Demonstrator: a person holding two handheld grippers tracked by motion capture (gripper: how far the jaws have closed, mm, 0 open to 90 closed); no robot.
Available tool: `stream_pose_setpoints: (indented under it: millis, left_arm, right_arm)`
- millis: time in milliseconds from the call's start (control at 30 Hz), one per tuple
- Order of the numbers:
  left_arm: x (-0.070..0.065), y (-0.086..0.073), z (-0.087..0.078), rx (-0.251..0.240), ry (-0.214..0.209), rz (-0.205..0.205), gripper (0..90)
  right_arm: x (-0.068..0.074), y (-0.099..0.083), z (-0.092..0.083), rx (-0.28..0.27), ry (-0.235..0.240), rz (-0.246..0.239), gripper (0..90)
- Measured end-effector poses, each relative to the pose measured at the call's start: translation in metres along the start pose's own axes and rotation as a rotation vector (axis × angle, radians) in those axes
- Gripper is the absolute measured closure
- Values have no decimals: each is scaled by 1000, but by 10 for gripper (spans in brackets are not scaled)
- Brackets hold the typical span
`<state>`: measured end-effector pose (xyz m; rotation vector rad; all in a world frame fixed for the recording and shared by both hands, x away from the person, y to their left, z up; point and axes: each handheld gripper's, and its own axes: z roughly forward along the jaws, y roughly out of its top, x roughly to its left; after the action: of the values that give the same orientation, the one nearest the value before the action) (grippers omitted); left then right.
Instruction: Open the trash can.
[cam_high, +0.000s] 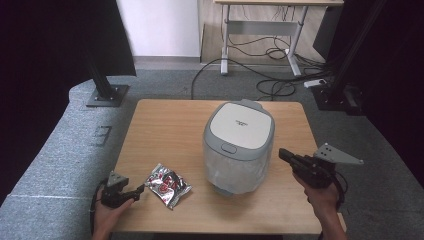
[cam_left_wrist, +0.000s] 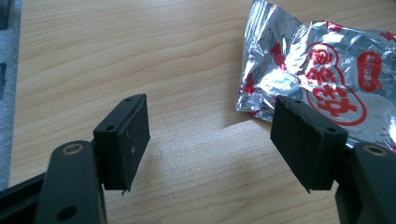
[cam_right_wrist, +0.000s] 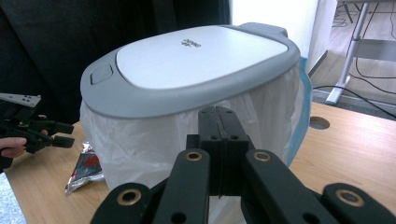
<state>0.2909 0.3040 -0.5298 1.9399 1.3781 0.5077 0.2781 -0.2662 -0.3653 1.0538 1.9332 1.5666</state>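
Nearest the person, the left gripper sits low at the near left of the table, its jaws spread wide with nothing between them, aimed rightward at the foil wrapper. The left gripper view puts the wrapper just beyond and to one side of the far pad, not yet touched.

The wrapper lies flat on the wood, near left of centre, just beside the base of the bin. Judged light, thin, crinkled and slippery; it will buckle rather than resist. Best taken by pinching the raised, crumpled edge nearest the left gripper; a flat approach would likely skid it along the table.

At the near right, the right gripper is held level, above the table surface, pointing left toward the bin. Its jaws are pressed together on nothing, as the right gripper view shows, with the gripper close before the bin's white liner and below the grey lid.

The lid is shut. Its push button faces the near side, and appears to be the point to press before the wrapper can go in.
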Motion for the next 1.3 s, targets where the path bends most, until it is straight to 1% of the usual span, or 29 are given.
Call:
stream_pose_setpoints:
  millis: [267,533,633,933,1233,1300]
  left_arm:
    - [0,-1,1,10,-1,9,286]
    - [-1,-1,2,9,-4,9,286]
    - [0,-1,2,13,-4,9,286]
    - [0,-1,4,21,-13,8,287]
    - [1,-2,4,28,-14,6,288]
    - [1,-2,4,28,-14,7,288]
  right_arm:
    - [1,12,3,-15,16,18,898]
    - [5,21,4,-17,32,7,898]
    - [9,25,9,-14,47,1,898]
    - [17,32,18,-12,69,-11,898]
    - [33,42,30,10,105,-41,898]
    - [34,42,32,10,108,-45,898]
